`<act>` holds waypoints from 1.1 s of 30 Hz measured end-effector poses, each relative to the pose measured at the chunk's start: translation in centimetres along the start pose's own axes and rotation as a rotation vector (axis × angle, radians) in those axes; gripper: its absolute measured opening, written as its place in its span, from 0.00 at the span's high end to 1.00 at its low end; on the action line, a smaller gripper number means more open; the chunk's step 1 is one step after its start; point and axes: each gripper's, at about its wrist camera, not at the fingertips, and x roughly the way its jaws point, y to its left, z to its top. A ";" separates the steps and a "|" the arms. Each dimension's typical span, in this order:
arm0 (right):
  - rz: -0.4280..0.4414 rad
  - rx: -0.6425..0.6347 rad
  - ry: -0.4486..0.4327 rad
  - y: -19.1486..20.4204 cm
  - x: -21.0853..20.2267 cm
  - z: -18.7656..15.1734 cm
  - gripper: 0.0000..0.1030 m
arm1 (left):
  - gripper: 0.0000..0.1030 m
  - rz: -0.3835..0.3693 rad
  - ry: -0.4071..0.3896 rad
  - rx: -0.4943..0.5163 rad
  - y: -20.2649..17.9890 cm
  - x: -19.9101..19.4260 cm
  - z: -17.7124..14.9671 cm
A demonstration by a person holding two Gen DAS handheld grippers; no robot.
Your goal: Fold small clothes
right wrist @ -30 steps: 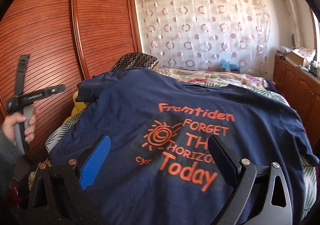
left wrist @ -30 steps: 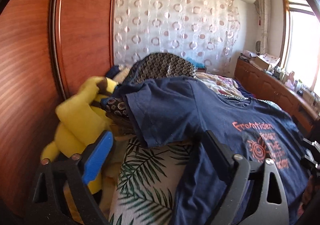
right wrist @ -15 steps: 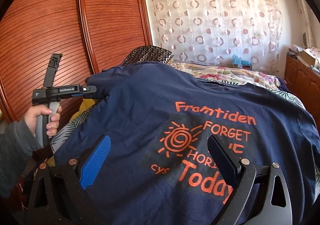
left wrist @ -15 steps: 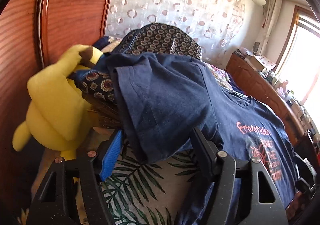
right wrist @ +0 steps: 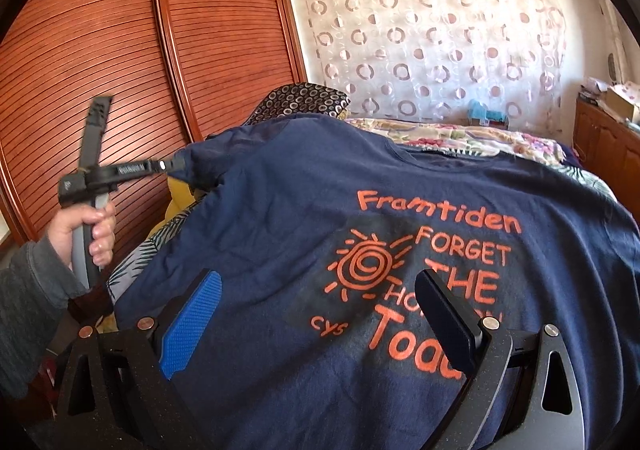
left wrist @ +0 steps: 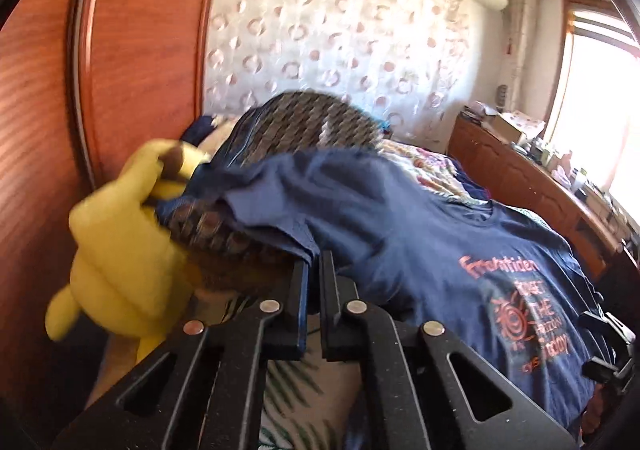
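Note:
A navy T-shirt [right wrist: 300, 190] with orange print lies spread face up on the bed. In the left wrist view its left sleeve [left wrist: 280, 190] is bunched up. My left gripper [left wrist: 314, 264] is shut on that sleeve's hem, with a sliver of blue cloth pinched between the pads. The right wrist view shows the same left gripper [right wrist: 170, 165] at the sleeve tip, held by a person's hand [right wrist: 92, 226]. My right gripper [right wrist: 320, 282] hovers open over the shirt's lower front, its fingers to either side of the print and nothing between them.
A yellow plush toy [left wrist: 120, 250] and a dark patterned cloth [left wrist: 304, 122] lie by the sleeve against the wooden wardrobe [right wrist: 120, 50]. A palm-leaf sheet [left wrist: 304, 390] shows under the shirt. A wooden dresser [left wrist: 520, 178] runs along the right, under the window.
My left gripper moved forward to the sleeve and its jaws went from wide open to shut on the hem, so the sleeve now bunches up. The right gripper stayed open.

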 end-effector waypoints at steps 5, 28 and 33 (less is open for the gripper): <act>-0.004 0.024 0.001 -0.1 -0.3 -0.1 0.05 | 0.96 -0.033 -0.005 0.088 -3.3 0.8 3.2; -0.028 0.028 -0.007 0.4 -0.1 1.1 0.05 | 0.29 -0.152 0.125 0.168 -6.2 -2.1 -1.8; 0.013 -0.069 0.001 1.7 2.6 4.3 0.11 | 0.26 -0.126 0.084 0.130 -4.3 -3.0 -2.0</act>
